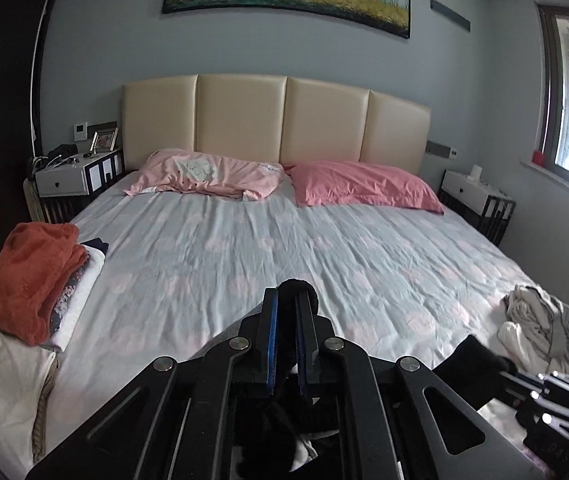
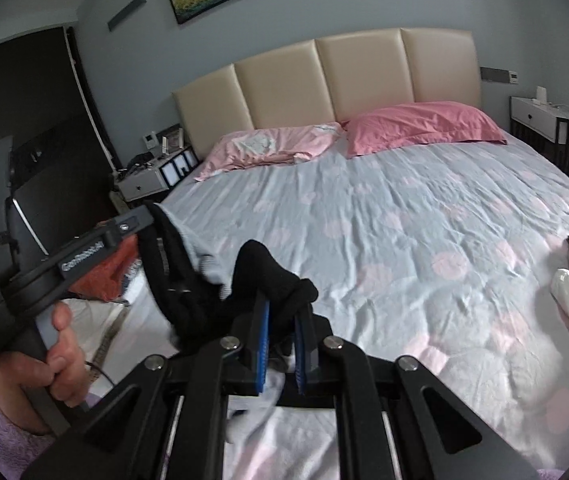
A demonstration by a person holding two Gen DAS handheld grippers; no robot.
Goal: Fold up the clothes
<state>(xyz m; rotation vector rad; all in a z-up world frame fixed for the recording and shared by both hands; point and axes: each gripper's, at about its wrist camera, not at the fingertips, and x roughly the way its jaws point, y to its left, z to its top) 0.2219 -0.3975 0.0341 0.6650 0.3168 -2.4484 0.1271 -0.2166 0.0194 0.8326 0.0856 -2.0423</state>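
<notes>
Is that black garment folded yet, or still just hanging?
Not folded: the black garment hangs bunched in the air, pinched between the left claw and the right claw above the bed.

A wide bed (image 1: pixel 268 248) fills the room, covered by a pale blue-grey sheet (image 2: pixel 404 220) with faint pink round patches, creased all over. At its head, against the cream padded headboard (image 1: pixel 280 120), two pink pillows lie side by side: a lighter, rumpled one (image 1: pixel 208 174) on the left and a deeper pink one (image 1: pixel 364 188) on the right, their inner corners touching. On the left edge sits a stack of folded clothes (image 1: pixel 64 292) topped by an orange fleece piece (image 1: pixel 28 280). Near the right edge lies a loose heap of grey and white garments (image 1: pixel 540 320), well apart from the stack.
</notes>
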